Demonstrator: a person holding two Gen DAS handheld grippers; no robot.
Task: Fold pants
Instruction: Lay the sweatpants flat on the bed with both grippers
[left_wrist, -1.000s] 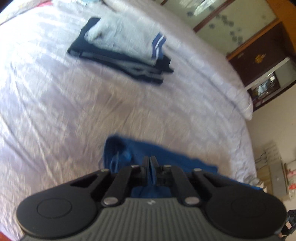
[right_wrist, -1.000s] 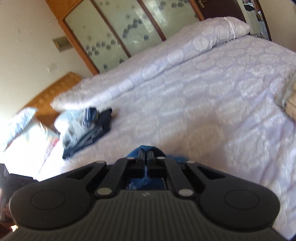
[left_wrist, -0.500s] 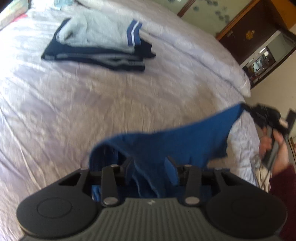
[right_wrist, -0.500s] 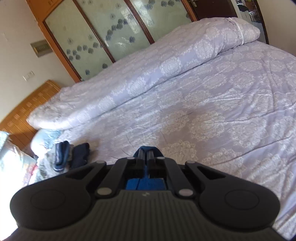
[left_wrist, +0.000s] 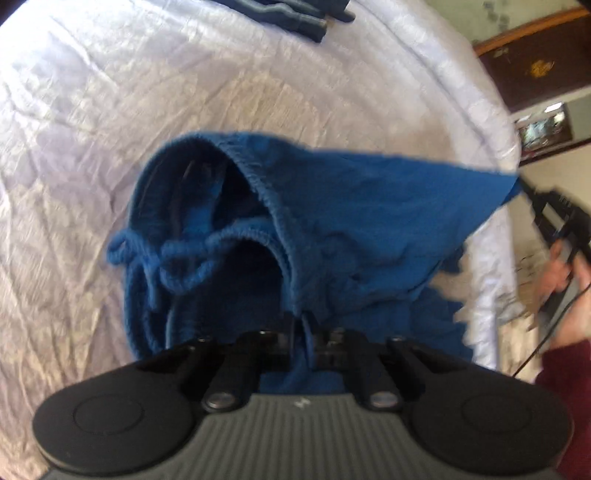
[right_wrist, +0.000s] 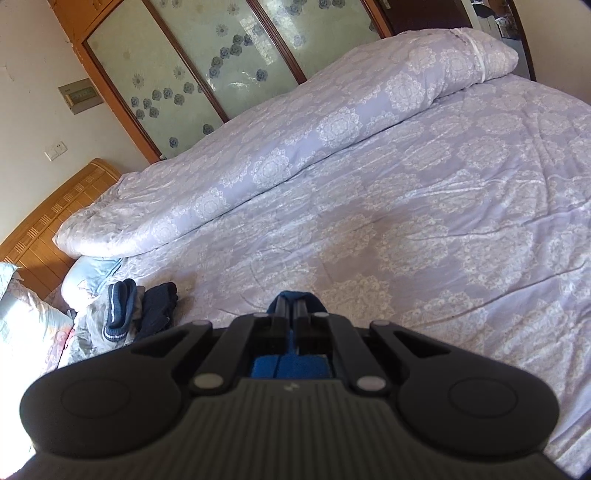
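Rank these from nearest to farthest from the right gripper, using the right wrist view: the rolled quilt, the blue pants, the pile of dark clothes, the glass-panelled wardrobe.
1. Blue pants: clamped in the right gripper.
2. Pile of dark clothes: low left, on the bed.
3. Rolled quilt: across the bed's far side.
4. Glass-panelled wardrobe: behind the quilt, top of view.

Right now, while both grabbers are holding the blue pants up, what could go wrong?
The left gripper pinches only a thin bit of the blue pants at the waistband, so the cloth might slip out. The drawstring dangles loose and could end up bunched inside the fold. The right gripper holds just a corner, so the pants may land crooked on the bed.
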